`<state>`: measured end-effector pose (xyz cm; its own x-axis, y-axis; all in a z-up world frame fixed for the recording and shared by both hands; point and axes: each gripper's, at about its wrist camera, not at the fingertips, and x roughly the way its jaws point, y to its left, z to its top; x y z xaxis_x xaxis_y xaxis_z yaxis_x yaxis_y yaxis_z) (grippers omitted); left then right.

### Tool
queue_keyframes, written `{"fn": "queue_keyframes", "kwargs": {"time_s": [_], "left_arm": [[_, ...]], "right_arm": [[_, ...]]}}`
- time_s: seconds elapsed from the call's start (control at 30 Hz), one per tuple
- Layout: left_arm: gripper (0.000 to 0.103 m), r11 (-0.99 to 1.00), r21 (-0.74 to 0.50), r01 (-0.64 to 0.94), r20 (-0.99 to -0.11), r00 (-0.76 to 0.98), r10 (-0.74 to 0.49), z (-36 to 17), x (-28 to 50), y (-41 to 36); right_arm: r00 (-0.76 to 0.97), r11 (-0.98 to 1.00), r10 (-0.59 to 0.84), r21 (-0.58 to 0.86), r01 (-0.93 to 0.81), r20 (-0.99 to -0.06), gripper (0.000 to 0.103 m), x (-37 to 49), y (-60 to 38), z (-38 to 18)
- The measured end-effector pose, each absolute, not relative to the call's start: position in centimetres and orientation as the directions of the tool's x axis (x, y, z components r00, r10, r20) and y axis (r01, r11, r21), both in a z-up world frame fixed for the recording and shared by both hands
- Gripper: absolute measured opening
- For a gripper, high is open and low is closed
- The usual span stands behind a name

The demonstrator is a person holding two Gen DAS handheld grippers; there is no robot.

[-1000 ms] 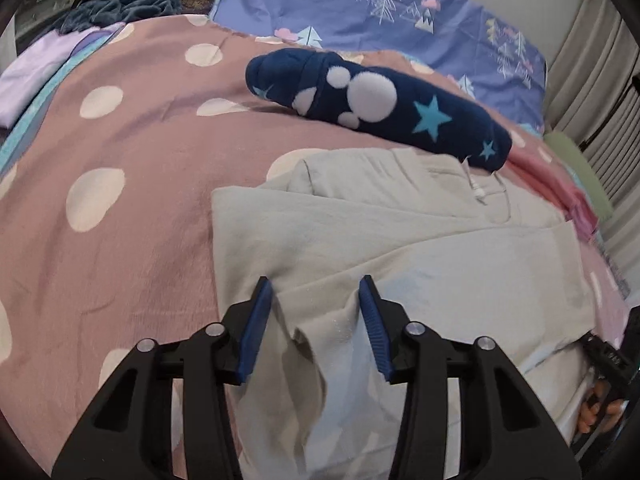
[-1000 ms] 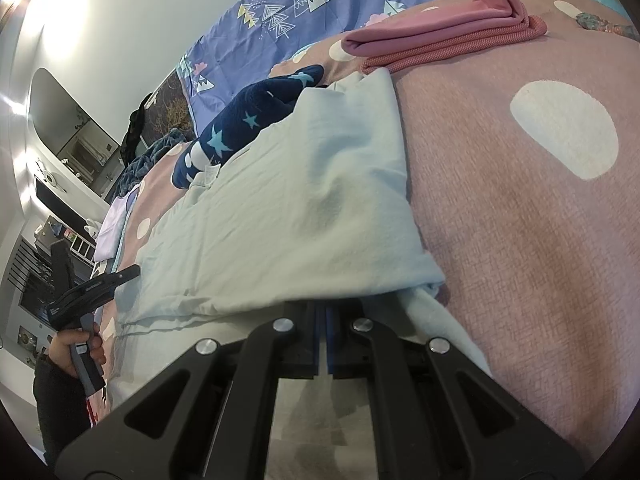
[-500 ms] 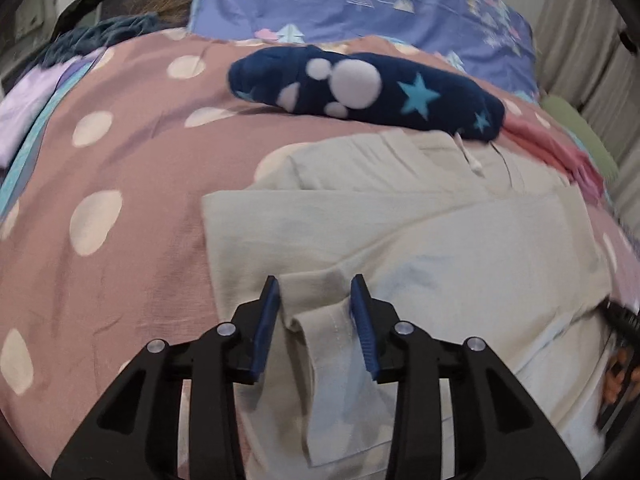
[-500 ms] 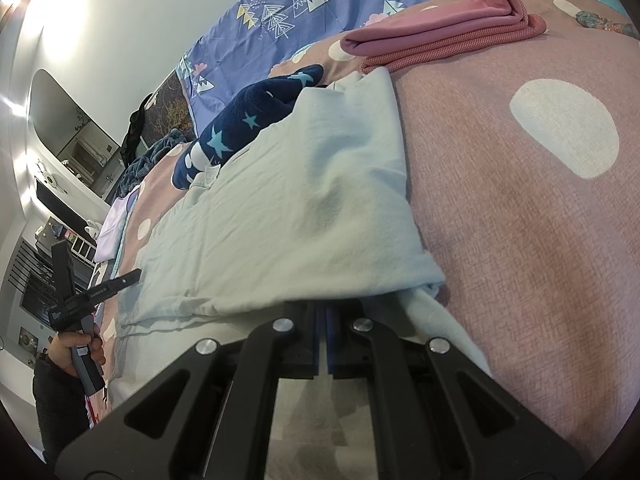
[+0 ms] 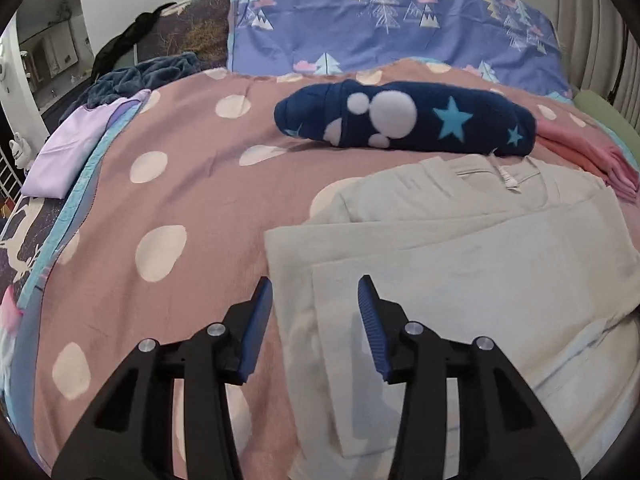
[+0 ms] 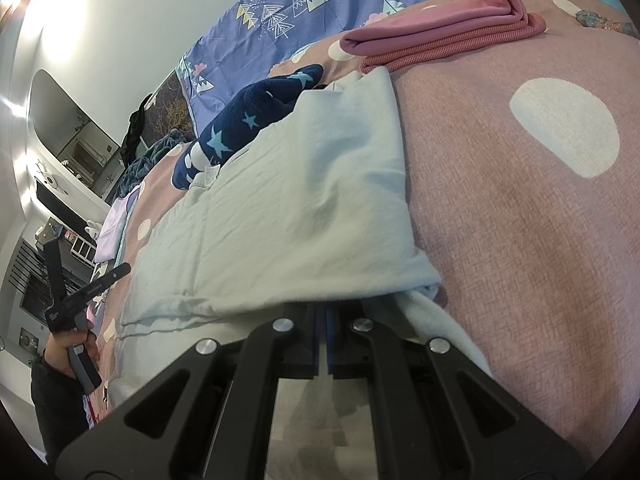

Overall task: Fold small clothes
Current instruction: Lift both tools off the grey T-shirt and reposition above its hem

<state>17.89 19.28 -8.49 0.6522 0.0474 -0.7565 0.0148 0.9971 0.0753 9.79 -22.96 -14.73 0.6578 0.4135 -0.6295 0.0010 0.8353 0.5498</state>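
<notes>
A pale grey-green garment [image 5: 472,256] lies folded flat on the pink dotted bedspread [image 5: 168,184]. My left gripper [image 5: 316,300] hovers over its near left edge. The jaws are opening, and the cloth lies beneath them with nothing pressed between the blue pads [image 5: 370,312]. In the right wrist view the same garment [image 6: 304,196] is folded back over my right gripper [image 6: 324,320]. That gripper is shut, its tips hidden under the fold and pinching the cloth edge. The left gripper [image 6: 86,258] shows at the far left in a person's hand [image 6: 68,356].
A rolled navy fleece with stars and white dots [image 5: 404,124] lies just beyond the garment. Folded pink clothes [image 6: 444,40] sit at the far right. A lilac cloth [image 5: 76,152] and a dark blanket [image 5: 144,76] lie at the left edge, a blue patterned pillow [image 5: 392,28] behind.
The left gripper has let go of the bunched sleeve fold, which now lies flat, and its jaws stand wider. Its view has tipped up. The right gripper has not moved.
</notes>
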Motion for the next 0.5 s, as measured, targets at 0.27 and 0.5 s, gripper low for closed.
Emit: {"fn": "queue_keyframes", "kwargs": {"time_s": [0.27, 0.5], "left_arm": [[0.060, 0.982, -0.010, 0.188, -0.786, 0.606, -0.124, -12.3, 15.7, 13.3], [0.062, 0.983, 0.000, 0.185, -0.768, 0.629, -0.118, -12.6, 15.0, 13.3]], "right_arm": [[0.642, 0.904, 0.344, 0.425, -0.031, -0.685, 0.005, 7.9, -21.6, -12.6], [0.736, 0.908, 0.355, 0.401, -0.124, -0.576, 0.042, 8.4, -24.3, -5.1]]}}
